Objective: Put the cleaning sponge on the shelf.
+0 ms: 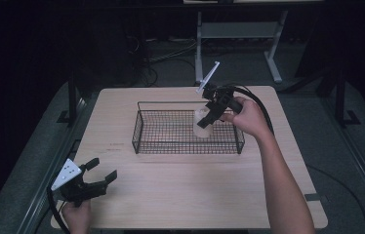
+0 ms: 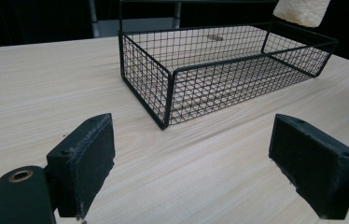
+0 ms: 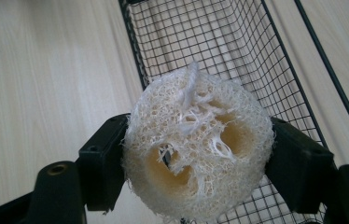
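Right of centre in the high view, a pale loofah sponge (image 1: 203, 123) is held by the right gripper (image 1: 209, 116) above the right part of a black wire basket (image 1: 141, 127), which stands in the middle of a light wooden table (image 1: 180, 185). In the right gripper view, the sponge (image 3: 198, 144) is seen clamped end-on between the two black jaws, one pad pressed against each side, with the mesh of the basket (image 3: 238, 42) spread out behind it across the upper centre and right of the frame. At the lower left of the high view, the left gripper (image 1: 102, 175) is held low over the near left corner of the table, well apart from the basket. In the left gripper view, its jaws are seen spread wide with nothing between them but bare tabletop (image 2: 46, 84); the basket (image 2: 163, 84) is seen at upper centre, and an edge of the sponge (image 2: 301, 11) at the upper right corner.
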A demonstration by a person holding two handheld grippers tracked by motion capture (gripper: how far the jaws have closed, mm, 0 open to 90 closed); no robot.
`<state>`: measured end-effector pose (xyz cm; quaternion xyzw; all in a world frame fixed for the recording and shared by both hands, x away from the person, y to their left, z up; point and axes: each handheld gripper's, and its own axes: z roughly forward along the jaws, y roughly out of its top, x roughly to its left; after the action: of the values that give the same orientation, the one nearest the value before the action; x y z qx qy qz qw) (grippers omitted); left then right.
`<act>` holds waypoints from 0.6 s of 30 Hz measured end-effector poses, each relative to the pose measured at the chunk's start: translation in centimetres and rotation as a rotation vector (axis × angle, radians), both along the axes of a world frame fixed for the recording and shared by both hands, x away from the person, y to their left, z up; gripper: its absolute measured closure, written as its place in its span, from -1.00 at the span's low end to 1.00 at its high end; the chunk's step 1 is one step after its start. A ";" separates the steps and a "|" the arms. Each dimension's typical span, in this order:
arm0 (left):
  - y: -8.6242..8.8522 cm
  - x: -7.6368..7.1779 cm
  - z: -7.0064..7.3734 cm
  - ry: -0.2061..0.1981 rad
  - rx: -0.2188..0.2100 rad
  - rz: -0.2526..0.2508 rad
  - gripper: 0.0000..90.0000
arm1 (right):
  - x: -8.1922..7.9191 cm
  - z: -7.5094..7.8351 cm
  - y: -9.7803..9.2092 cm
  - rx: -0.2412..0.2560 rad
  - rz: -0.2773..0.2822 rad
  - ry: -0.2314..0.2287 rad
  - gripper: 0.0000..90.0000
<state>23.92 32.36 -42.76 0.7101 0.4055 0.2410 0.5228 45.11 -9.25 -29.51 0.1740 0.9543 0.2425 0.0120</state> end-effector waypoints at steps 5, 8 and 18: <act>0.1 0.0 0.0 0.002 -0.003 0.001 -0.69 | 0.8 -1.0 -0.1 -0.002 -0.020 0.018 -0.40; 0.1 0.0 0.0 0.001 -0.003 0.001 -0.69 | 1.3 -1.4 -0.1 -0.008 -0.037 0.023 -0.40; 0.1 0.0 0.0 0.001 -0.004 0.002 -0.69 | 2.2 -2.7 0.0 -0.034 -0.060 0.033 -0.40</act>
<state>23.95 32.50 -42.78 0.7087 0.4069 0.2403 0.5239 47.29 -9.28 -32.20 0.2063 0.9527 0.2229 0.0063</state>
